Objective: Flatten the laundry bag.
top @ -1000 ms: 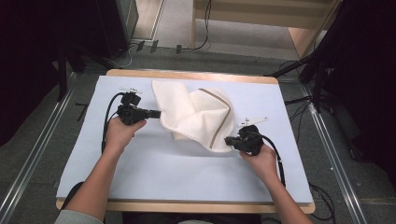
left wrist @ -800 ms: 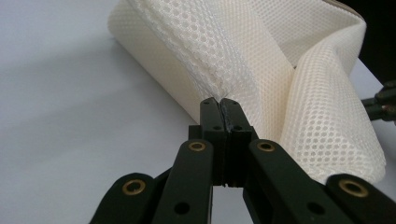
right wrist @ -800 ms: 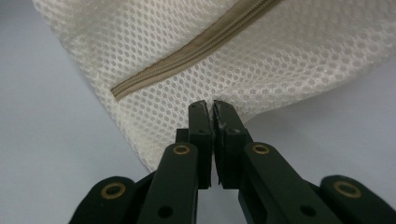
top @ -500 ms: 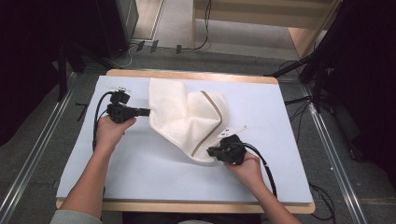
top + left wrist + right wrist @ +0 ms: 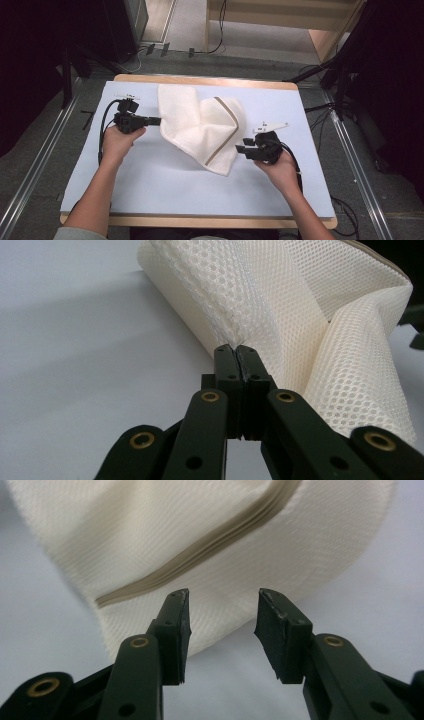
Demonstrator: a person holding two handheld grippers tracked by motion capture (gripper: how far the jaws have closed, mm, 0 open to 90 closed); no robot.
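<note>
On table [image 5: 150, 200], one towel [image 5: 200, 125], two claws

The left gripper [image 5: 154, 120] lay level, just left of the towel [image 5: 200, 127], its jaws clamped together on the towel's left edge, the left hand [image 5: 120, 140] wrapped around its body and the forearm stretched back. The right gripper [image 5: 242, 149] sat just right of the towel's near corner, its jaws just opened, nothing between them, right hand [image 5: 280, 167] behind.
</note>
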